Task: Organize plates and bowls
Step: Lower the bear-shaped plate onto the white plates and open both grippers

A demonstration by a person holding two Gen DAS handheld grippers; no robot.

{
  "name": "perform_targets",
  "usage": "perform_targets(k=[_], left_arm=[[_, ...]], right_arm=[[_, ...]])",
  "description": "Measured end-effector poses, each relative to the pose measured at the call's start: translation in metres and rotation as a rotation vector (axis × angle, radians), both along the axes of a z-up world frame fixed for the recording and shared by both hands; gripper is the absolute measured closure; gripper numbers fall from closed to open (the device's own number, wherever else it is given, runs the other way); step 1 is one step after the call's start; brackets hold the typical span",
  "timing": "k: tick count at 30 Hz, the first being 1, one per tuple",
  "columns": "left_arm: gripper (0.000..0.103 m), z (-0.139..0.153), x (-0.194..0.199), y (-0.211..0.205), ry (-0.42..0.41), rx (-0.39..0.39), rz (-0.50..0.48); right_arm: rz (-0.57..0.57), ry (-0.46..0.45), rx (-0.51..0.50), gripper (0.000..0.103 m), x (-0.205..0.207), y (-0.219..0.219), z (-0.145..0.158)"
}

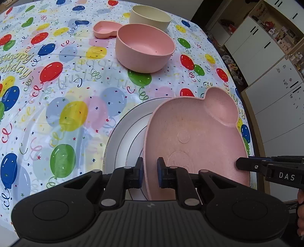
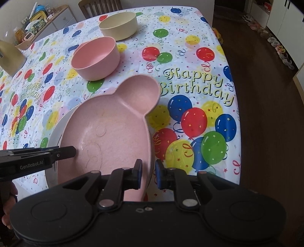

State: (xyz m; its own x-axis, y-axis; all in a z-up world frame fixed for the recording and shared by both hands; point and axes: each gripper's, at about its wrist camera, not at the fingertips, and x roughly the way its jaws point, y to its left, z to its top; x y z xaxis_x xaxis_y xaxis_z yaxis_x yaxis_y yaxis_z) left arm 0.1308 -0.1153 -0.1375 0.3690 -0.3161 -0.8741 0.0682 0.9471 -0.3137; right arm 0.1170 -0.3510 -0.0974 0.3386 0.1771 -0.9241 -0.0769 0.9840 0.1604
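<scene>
The left gripper clamps the left rim of the pink bear plate, one pad inside the rim and one outside. The right gripper pinches the opposite rim the same way. The plate sits tilted over a white plate, overlapping its right part; whether they touch is unclear. Both lie near the table's front edge on a balloon tablecloth. Farther back stand a pink bowl, a cream bowl behind it, and a small pink dish beside them.
</scene>
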Motion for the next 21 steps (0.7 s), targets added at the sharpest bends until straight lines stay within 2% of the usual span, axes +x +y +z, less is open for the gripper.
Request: perform_targets(k=[4, 7, 10, 12, 21], left_arm=[[0.085, 0.002, -0.004, -0.001, -0.013, 0.008, 0.007], [0.075, 0.006, -0.008, -0.001, -0.031, 0.014, 0.008], [0.061, 0.012, -0.012, -0.001, -0.051, 0.023, 0.01], [0.046, 0.018, -0.016, -0.001, -0.072, 0.033, 0.015], [0.041, 0.049, -0.03, 0.002, -0.15, 0.047, 0.023]], right_arm=[[-0.001, -0.019, 0.01, 0.089, -0.003, -0.004, 0.003], [0.005, -0.04, 0.015, 0.089, -0.006, -0.006, 0.007], [0.021, -0.071, 0.017, 0.089, -0.009, -0.007, 0.013], [0.032, -0.092, 0.021, 0.089, -0.011, -0.007, 0.019], [0.071, -0.2, 0.02, 0.089, -0.02, -0.003, 0.045]])
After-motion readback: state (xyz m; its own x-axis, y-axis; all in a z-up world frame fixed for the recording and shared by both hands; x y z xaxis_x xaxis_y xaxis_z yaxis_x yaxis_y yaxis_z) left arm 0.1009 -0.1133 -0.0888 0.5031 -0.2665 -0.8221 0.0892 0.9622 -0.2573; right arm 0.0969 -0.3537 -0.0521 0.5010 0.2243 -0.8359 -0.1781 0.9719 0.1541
